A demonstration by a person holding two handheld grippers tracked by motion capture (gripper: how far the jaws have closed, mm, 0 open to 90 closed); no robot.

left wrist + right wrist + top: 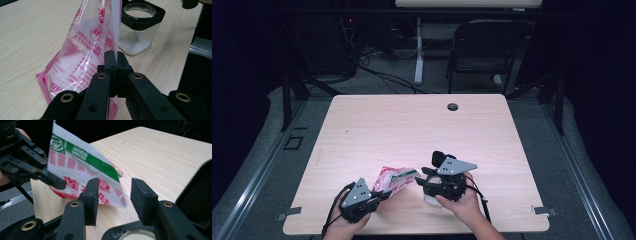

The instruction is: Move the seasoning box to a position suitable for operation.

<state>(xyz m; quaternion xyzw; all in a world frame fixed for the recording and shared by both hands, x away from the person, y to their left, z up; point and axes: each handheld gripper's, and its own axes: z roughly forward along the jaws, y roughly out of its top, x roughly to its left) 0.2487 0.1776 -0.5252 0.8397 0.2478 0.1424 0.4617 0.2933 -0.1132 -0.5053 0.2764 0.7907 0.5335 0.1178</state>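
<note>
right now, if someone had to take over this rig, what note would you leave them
Left gripper: jaws shut on the edge of the pink-printed bag, holding it up off the table.
Right gripper: jaws open, pointed at the bag's corner with the green band, not gripping it.
Clear jar: stands on the table beside the bag, black collar, mouth open, a little white powder at the bottom; it sits under the right gripper in the high view.
Done: bag picked up and held next to the jar.
Left, as it looks: get a second grip on the bag, then probably tip its white powder into the jar.
</note>
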